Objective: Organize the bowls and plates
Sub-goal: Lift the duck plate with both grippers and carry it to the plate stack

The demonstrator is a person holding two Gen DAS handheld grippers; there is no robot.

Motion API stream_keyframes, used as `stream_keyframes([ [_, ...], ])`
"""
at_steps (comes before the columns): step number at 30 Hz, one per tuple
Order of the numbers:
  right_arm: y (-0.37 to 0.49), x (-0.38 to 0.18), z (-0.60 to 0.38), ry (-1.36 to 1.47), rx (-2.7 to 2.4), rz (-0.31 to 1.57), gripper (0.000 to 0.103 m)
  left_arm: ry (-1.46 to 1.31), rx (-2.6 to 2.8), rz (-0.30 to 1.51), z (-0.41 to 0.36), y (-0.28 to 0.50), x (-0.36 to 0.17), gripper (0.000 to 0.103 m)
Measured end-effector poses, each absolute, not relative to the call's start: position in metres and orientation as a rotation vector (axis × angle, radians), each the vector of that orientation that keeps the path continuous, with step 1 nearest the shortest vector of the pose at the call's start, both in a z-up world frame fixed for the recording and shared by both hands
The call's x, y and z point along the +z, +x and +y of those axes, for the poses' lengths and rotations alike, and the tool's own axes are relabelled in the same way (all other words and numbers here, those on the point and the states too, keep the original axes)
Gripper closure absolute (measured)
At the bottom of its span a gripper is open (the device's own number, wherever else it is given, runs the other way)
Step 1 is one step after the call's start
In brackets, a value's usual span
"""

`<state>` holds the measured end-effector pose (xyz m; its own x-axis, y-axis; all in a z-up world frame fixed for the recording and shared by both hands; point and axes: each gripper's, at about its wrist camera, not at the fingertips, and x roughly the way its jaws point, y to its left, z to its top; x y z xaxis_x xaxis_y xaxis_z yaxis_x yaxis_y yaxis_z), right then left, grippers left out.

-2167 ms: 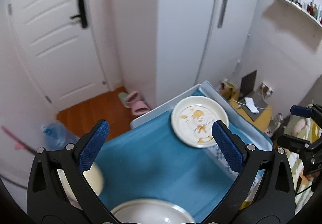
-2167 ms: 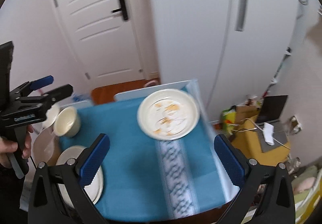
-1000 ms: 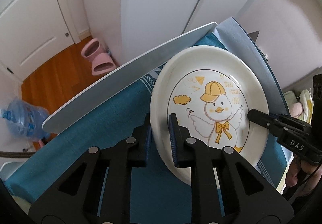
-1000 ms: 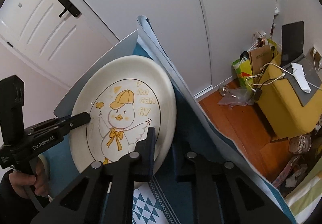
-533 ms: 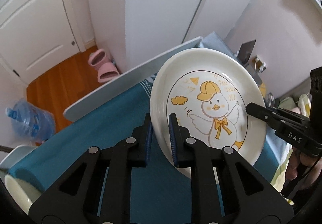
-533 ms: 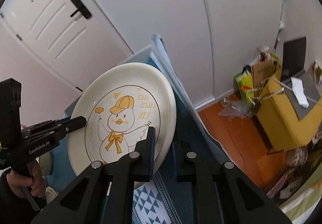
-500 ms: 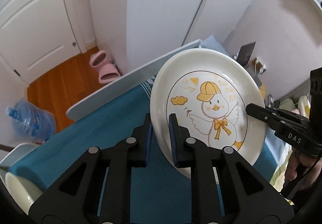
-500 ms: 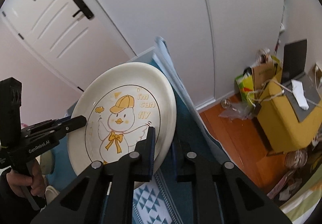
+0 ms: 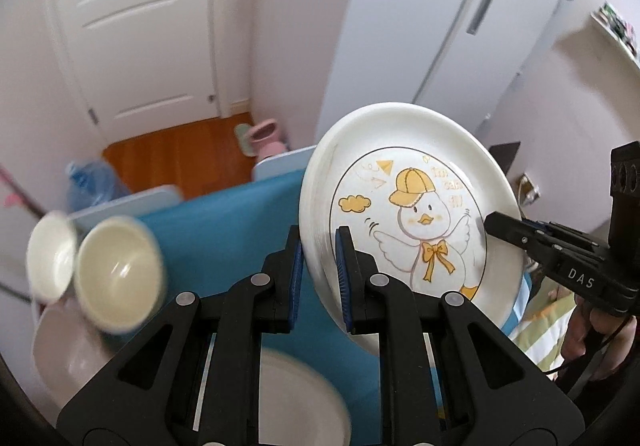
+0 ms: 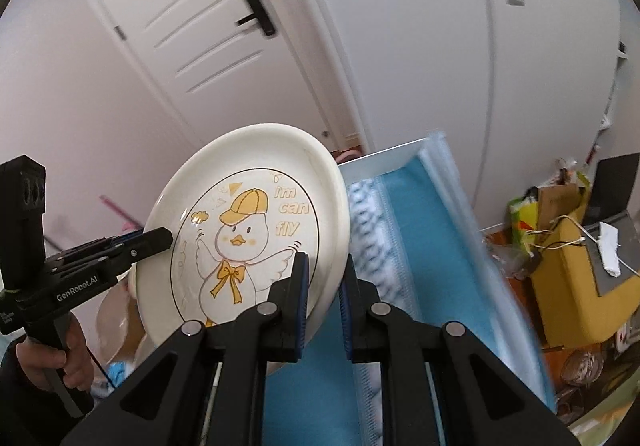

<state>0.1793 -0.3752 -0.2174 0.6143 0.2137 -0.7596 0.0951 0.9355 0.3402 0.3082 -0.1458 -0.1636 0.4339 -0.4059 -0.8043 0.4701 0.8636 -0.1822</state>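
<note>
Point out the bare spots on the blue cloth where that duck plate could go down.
Free: the blue tablecloth between the cream bowl and the held white duck-print plate; also its right strip beside the white patterned band, seen from the right wrist. Crowded: the left edge, with two bowls, and the near edge, where a plain white plate lies.

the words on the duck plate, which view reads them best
The right wrist view: the lettering on the duck plate reads "i'm can fly", large and sharp. In the left wrist view the same plate shows it small, foreshortened and illegible near the rim.
</note>
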Motion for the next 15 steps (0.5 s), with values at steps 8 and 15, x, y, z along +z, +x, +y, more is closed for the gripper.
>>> stream_keyframes([
  [8, 0.155, -0.237, -0.309, 0.334, 0.22, 0.991, 0.09, 0.027, -0.399, 1.007, -0.07, 0.256, -0.171, 0.089],
  [15, 0.152, -0.275, -0.265, 0.238, 0.355, 1.081, 0.09, -0.075, -0.254, 1.072, -0.021, 0.219, -0.211, 0.089],
])
